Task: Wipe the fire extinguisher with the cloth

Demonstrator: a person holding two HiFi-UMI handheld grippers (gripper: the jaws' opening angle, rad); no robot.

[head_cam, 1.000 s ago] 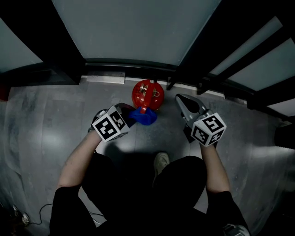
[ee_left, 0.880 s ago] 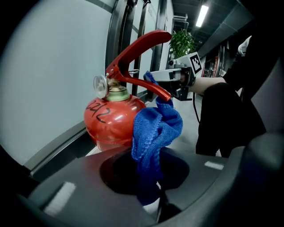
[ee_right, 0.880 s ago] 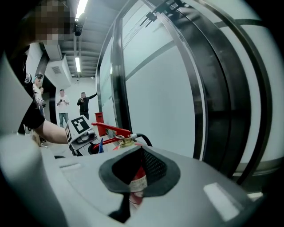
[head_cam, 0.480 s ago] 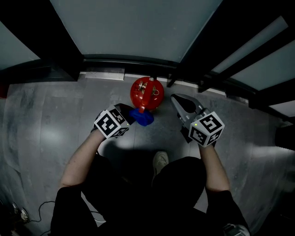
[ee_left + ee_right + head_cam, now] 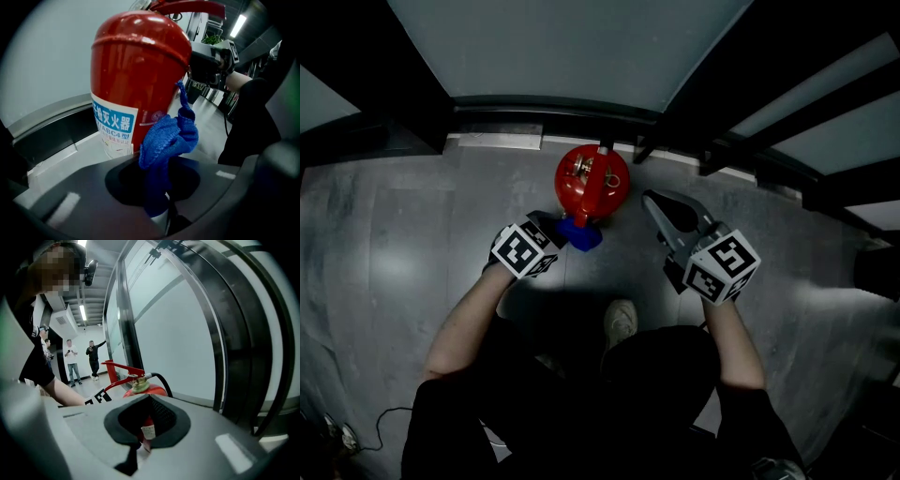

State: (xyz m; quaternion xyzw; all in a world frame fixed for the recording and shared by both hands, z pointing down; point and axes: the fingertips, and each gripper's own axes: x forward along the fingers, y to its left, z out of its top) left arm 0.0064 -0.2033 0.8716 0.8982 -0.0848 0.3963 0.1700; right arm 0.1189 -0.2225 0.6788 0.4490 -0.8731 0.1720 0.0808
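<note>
The red fire extinguisher (image 5: 592, 184) stands on the grey floor close to the glass wall. In the left gripper view its body (image 5: 136, 79) with a blue and white label fills the frame. My left gripper (image 5: 565, 232) is shut on the blue cloth (image 5: 581, 232), and the bunched cloth (image 5: 168, 138) rests against the cylinder's lower side. My right gripper (image 5: 653, 201) hangs just right of the extinguisher, apart from it, jaws shut and holding nothing. The right gripper view shows the red handle and brass valve (image 5: 136, 383) beyond its jaws.
A glass wall (image 5: 553, 47) with dark frames runs behind the extinguisher, with a metal threshold strip (image 5: 497, 141) at its foot. The person's shoe (image 5: 621, 323) is on the floor between the arms. A cable (image 5: 384, 422) lies lower left. Several people (image 5: 71, 359) stand far off.
My left gripper has carried the cloth forward, from the floor in front of the extinguisher up against its side. The right gripper has drifted slightly toward the extinguisher and stays shut.
</note>
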